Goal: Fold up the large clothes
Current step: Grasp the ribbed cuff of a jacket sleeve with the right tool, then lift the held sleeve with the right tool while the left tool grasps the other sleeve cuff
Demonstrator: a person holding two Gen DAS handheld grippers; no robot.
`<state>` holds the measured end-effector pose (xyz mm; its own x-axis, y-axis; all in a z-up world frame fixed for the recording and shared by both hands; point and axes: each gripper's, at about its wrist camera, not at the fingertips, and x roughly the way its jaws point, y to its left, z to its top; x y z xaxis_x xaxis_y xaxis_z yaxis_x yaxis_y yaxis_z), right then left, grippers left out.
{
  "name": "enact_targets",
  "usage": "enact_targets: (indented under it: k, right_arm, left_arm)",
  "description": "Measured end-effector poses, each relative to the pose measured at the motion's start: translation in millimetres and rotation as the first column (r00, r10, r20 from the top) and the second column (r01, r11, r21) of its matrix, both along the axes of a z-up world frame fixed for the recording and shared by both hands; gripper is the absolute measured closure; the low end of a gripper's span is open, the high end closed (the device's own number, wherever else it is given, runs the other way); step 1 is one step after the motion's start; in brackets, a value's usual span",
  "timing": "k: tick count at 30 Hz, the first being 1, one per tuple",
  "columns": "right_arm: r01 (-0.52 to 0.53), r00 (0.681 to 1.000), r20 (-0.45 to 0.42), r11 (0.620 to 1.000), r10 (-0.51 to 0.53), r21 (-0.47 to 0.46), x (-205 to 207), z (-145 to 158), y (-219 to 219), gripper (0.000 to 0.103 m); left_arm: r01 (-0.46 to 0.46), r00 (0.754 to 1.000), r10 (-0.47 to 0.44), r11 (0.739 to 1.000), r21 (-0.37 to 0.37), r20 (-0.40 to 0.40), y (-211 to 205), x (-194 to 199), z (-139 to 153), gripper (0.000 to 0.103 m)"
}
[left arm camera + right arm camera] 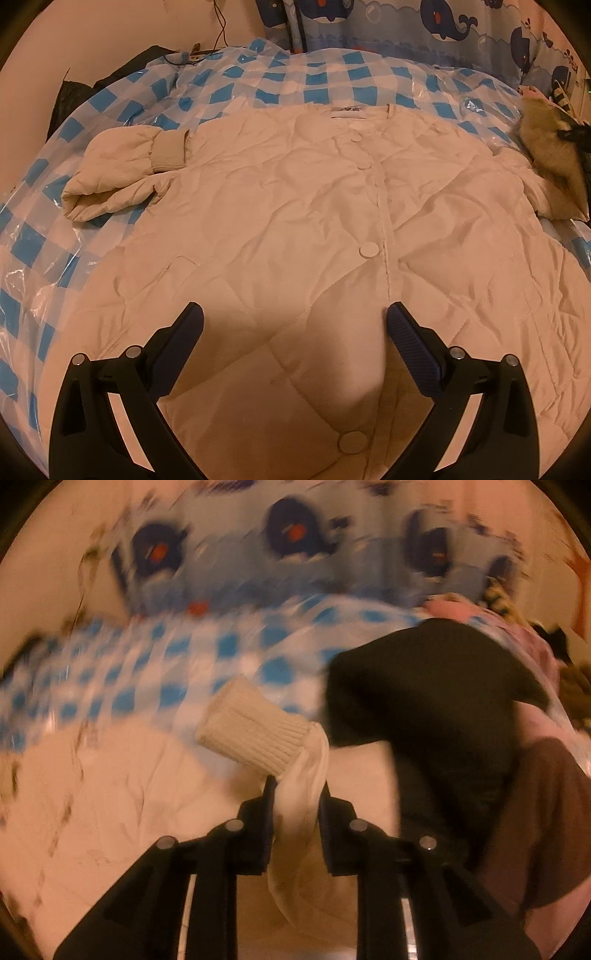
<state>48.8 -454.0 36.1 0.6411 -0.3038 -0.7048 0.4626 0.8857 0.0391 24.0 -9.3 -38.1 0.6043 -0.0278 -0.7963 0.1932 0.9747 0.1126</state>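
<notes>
A cream quilted jacket [295,206] lies front up and buttoned on the bed, collar at the far side. Its left sleeve [122,166] is folded back beside the body, ribbed cuff toward the chest. My left gripper [295,317] hangs open just above the lower front, beside the button strip, with nothing between its fingers. In the blurred right wrist view my right gripper [297,794] is shut on the other sleeve's thin fabric. That sleeve's ribbed cuff [255,727] sticks out beyond the fingertips, lifted over the jacket body [110,794].
A blue-and-white checked cover under clear plastic [258,81] spreads under the jacket. A whale-print cloth [406,22] hangs behind. A dark garment [424,701] and brown and pink clothes [535,812] lie to the right. An olive bundle [554,155] sits at the right edge.
</notes>
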Motion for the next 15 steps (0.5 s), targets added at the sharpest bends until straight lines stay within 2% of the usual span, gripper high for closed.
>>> enact_targets:
  k: [3,5,10,11,12,13,15]
  right_arm:
    - [0.105,0.991,0.082,0.993,-0.109,0.044,-35,19,-38,0.082]
    - [0.2,0.971,0.119,0.976,-0.21,0.09,-66,24,-68,0.082]
    - [0.386,0.914,0.076,0.91,-0.4,0.149,-119,11,-124,0.082]
    - [0.441,0.89,0.062,0.887,-0.452,0.137,-134,9,-132,0.079]
    - [0.469,0.875,0.063,0.873,-0.48,0.136,-143,9,-138,0.07]
    - [0.489,0.862,0.072,0.861,-0.502,0.14,-153,11,-140,0.069]
    - [0.493,0.859,0.089,0.862,-0.504,0.119,-167,20,-131,0.067]
  left_arm:
    - [0.001,1.0,-0.001,1.0,-0.004,0.002,-1,-1,0,0.007]
    - [0.002,1.0,-0.002,1.0,-0.005,0.002,-2,-1,-1,0.007]
    - [0.008,1.0,-0.008,1.0,-0.002,0.002,-4,-2,-1,0.008]
    - [0.01,1.0,-0.01,1.0,-0.005,0.0,-5,-2,-1,0.008]
    - [0.012,1.0,-0.012,1.0,-0.012,-0.001,-5,-2,-1,0.008]
    - [0.013,1.0,-0.013,1.0,-0.017,-0.001,-4,-2,-1,0.007]
    - [0.015,1.0,-0.015,1.0,-0.022,0.003,-4,-2,1,0.007]
